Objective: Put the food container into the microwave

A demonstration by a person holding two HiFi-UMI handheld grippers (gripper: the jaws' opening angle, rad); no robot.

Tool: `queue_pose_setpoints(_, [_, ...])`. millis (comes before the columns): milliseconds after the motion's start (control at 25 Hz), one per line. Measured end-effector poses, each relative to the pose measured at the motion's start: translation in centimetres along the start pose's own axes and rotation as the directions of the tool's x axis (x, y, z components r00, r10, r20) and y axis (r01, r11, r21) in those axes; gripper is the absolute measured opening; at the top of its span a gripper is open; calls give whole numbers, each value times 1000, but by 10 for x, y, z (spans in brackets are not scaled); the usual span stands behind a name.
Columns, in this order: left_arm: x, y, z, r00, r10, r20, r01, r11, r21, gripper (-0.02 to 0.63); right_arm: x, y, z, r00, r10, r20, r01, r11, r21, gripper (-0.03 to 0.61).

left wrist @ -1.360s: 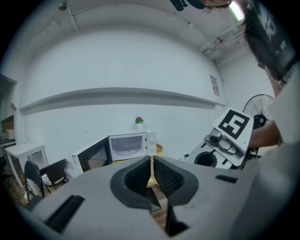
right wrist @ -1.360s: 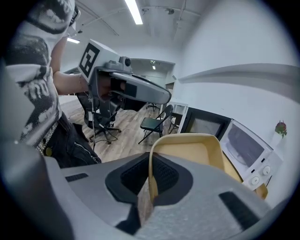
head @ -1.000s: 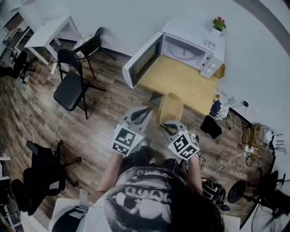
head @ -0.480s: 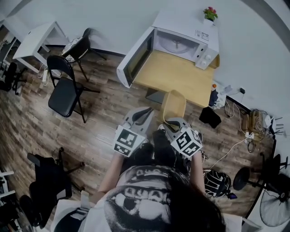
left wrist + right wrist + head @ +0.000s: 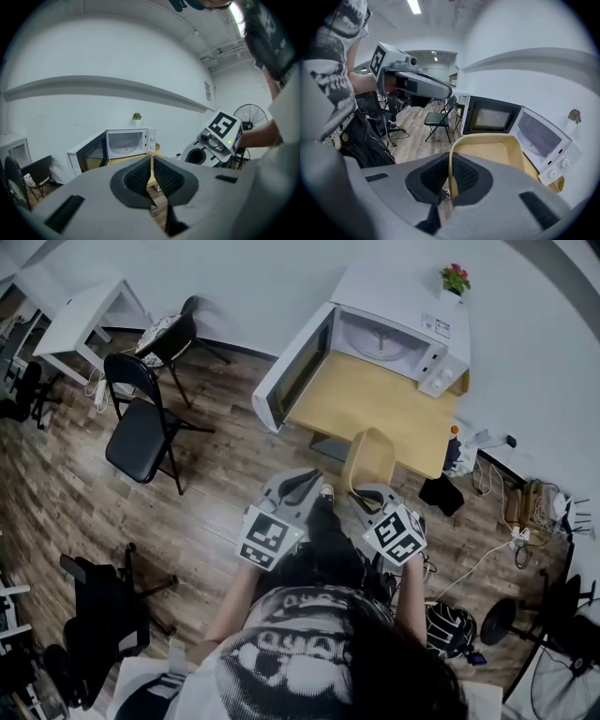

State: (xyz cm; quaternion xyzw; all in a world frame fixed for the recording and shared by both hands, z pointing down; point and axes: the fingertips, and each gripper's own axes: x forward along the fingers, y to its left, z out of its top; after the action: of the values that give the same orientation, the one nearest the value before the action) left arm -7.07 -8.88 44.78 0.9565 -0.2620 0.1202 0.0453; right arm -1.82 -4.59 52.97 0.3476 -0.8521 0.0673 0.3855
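Head view looks down on a person holding two grippers side by side near the middle of the frame. The right gripper [image 5: 368,493] is clamped on the near rim of a tan food container [image 5: 370,457], which is held in the air; its far end overlaps the near edge of the wooden tabletop [image 5: 375,404] in the picture. In the right gripper view the thin rim runs straight between the two ribbed pads, and the shallow container stretches away toward the microwave [image 5: 389,334]. That microwave sits at the upper right of the head view, at the back of the tabletop, with its door [image 5: 295,371] swung wide open to the left and its inside bare. A small potted plant [image 5: 455,279] stands on top of it. The left gripper [image 5: 298,486] hangs just beside the right one; in its own view the jaws are pressed together with nothing between them. A black folding chair [image 5: 141,427] stands on the wood floor at the left.
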Motion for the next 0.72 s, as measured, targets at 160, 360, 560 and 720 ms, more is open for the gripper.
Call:
queue_pose_setpoints(160, [18, 14, 5, 1000, -11, -10, 11, 1000, 12, 17, 12, -30, 7, 1000, -8, 14, 8, 1000, 11, 20])
queue_pose_setpoints(360, [54, 34, 15, 1000, -20, -17, 21, 999, 30, 17, 31, -78, 12, 1000, -8, 28, 8, 1000, 6, 20])
queue_pose_setpoints(560, [95, 61, 31, 1000, -21, -21, 22, 999, 38, 17, 45, -133, 18, 999, -20, 29, 20, 1000, 11, 20])
queue_pose_setpoints(720, [132, 83, 47, 1000, -19, -14, 20, 999, 46, 17, 52, -174, 21, 999, -28, 37, 27, 1000, 16, 20])
